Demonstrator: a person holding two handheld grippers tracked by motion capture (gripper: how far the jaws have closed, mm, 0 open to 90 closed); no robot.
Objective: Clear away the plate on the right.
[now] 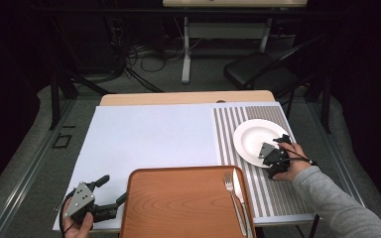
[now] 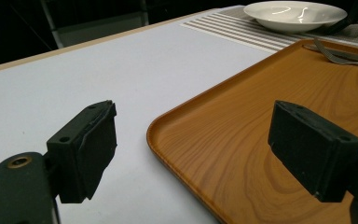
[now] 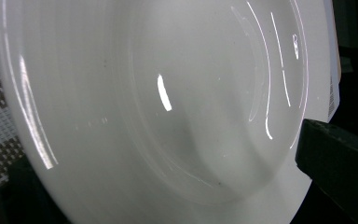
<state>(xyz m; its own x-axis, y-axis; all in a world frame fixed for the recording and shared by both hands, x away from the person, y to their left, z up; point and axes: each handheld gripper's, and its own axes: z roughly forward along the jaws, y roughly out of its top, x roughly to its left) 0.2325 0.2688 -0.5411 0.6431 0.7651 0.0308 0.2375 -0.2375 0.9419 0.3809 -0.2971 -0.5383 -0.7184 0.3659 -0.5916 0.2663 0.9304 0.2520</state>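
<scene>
A white plate (image 1: 254,138) lies on a striped placemat (image 1: 278,194) at the right of the table. My right gripper (image 1: 275,145) is at the plate's near right rim. In the right gripper view the plate (image 3: 168,93) is very close and my right gripper (image 3: 168,158) is open, one jaw at each lower corner. My left gripper (image 1: 112,190) is open at the near left, straddling the left edge of a wooden tray (image 1: 178,208). In the left gripper view one jaw is over the white surface and one over the tray (image 2: 261,116), with my left gripper (image 2: 200,149) holding nothing.
A fork (image 1: 234,201) and a second piece of cutlery (image 1: 241,198) lie along the tray's right side. A white board (image 1: 149,134) covers the table's left and middle. Behind the table are a black chair (image 1: 258,69), desk legs and cables on the floor.
</scene>
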